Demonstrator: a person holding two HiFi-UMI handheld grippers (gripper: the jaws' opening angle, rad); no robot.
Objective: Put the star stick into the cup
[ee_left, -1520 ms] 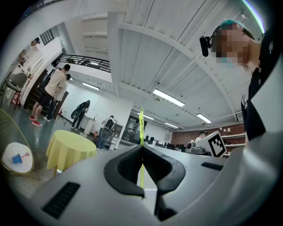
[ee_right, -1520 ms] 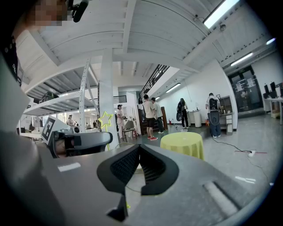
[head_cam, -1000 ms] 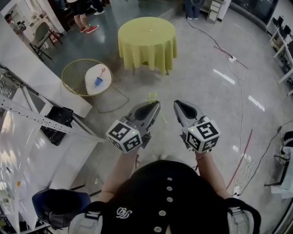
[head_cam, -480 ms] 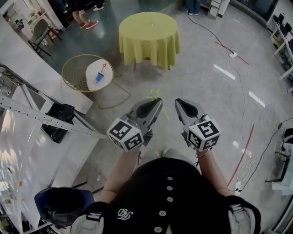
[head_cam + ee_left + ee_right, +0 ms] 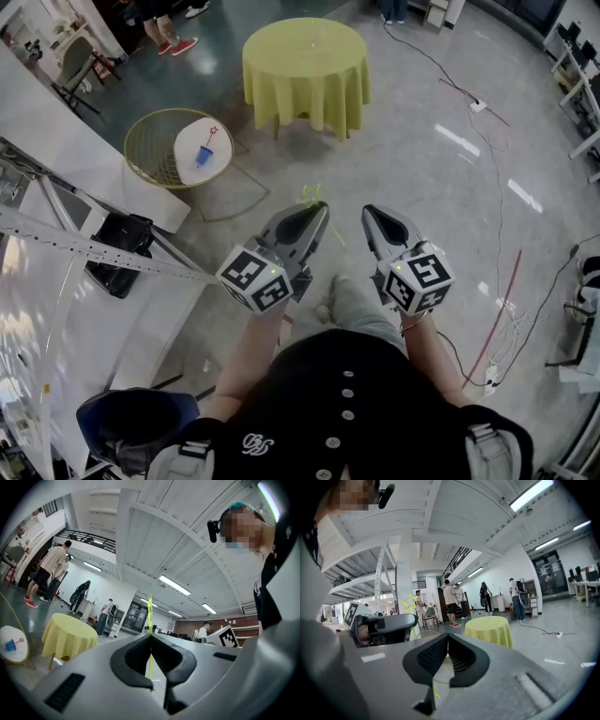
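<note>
left claw (image 5: 321, 210) clamped shut on thin yellow-green star stick (image 5: 312, 195); right claw (image 5: 369, 214) closed, empty. blue cup (image 5: 203, 155) well apart on round worktop (image 5: 192, 174). risk: thin stick pivots in grip, misses narrow mouth, tips light cup.

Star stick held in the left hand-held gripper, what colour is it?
Bright yellow-green. The star stick shows best in the left gripper view, between the closed jaws.

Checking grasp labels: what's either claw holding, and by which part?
Left claw is shut on the star stick, pinching its thin shaft, star end above the tips. Right claw is shut, empty.
</note>
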